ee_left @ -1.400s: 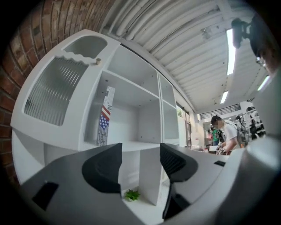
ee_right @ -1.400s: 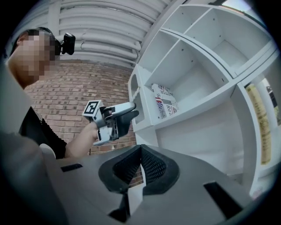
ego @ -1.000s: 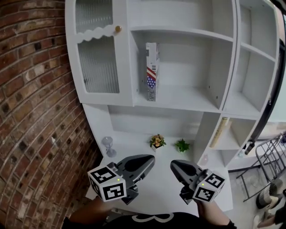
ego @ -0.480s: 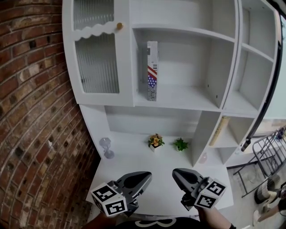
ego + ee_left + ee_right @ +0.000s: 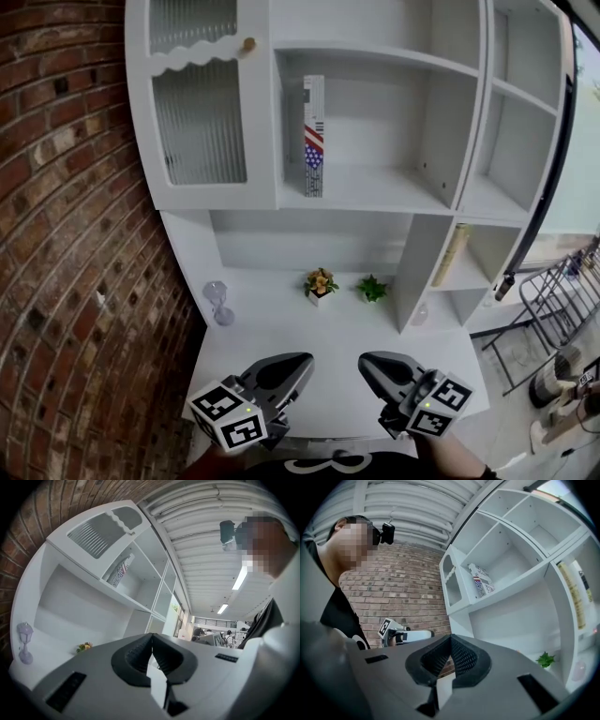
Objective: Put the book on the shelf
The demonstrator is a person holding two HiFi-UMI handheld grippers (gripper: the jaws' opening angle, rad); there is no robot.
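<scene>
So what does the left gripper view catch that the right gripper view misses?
Only the left gripper view shows the small lamp-shaped ornament on the desk surface and the lit ceiling strip lights.

Only the right gripper view shows the left gripper from outside with its marker cube, the green plant, and a tall tan item leaning in the side compartment.

Both show the white shelf unit and the flag-patterned book standing on its shelf. Each also shows its own jaws, shut with nothing between them.

Red brick wall [image 5: 56, 234] stands left of white shelving [image 5: 375, 197].
</scene>
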